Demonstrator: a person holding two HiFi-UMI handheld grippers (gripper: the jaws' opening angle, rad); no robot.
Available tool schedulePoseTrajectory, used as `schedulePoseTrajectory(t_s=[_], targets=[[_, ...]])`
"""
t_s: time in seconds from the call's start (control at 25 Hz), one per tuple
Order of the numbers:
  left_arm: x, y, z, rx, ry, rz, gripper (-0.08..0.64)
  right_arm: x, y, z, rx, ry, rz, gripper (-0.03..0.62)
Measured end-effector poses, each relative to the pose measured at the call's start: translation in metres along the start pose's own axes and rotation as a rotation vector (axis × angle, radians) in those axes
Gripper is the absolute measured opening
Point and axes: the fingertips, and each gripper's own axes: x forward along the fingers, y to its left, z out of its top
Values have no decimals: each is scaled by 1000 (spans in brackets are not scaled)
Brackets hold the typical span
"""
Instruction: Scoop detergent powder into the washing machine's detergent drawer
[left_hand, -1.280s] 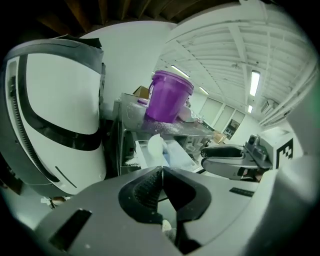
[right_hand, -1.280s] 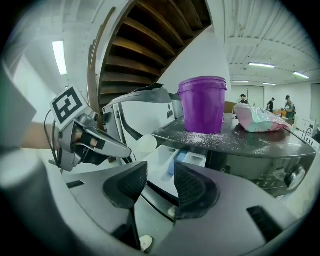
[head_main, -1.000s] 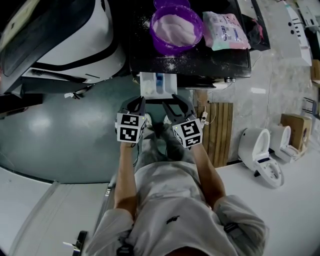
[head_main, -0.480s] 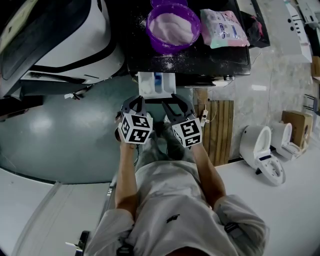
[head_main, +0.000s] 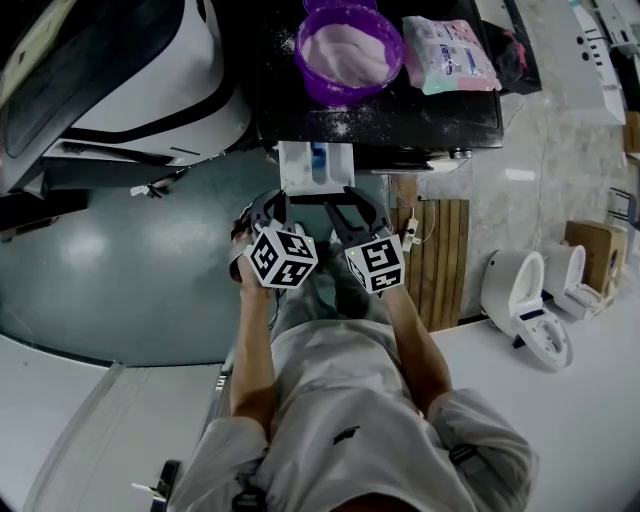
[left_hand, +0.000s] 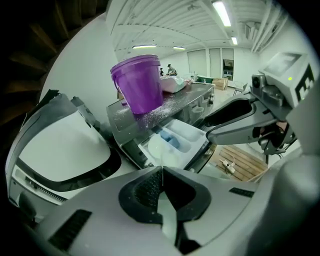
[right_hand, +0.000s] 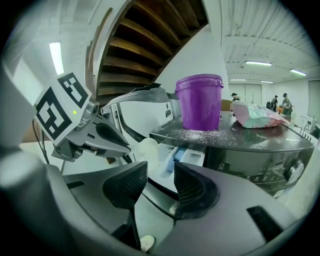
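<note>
The white detergent drawer (head_main: 315, 167) stands pulled out of the dark washing machine (head_main: 420, 110), with a blue insert in it. On the machine's top sits a purple bucket (head_main: 348, 48) of white powder. My left gripper (head_main: 268, 207) is shut on the handle of a translucent white scoop (left_hand: 159, 149), whose bowl hangs just in front of the drawer (left_hand: 189, 137). The right gripper view shows that scoop (right_hand: 142, 148) beside the drawer (right_hand: 192, 155). My right gripper (head_main: 351, 205) is open and empty, close on the left gripper's right.
A pink and green detergent bag (head_main: 450, 55) lies on the machine top next to the bucket, amid spilled powder. A large white appliance (head_main: 150, 90) stands at the left. A wooden pallet (head_main: 440, 260) and white toilets (head_main: 520, 300) are at the right.
The left gripper has rolled about its axis, its marker cube turning and shifting slightly right, with the scoop still held. The right gripper has stayed in place.
</note>
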Motion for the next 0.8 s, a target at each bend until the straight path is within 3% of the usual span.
schedulePoseTrajectory(t_s=[0.44,0.8], targets=[[0,-3,-1,78,19,31,15,-1,2,-4,9,1,-8,167],[-2,-4,1,77,20,31,15,-1,1,0,9,-5,-11,166]])
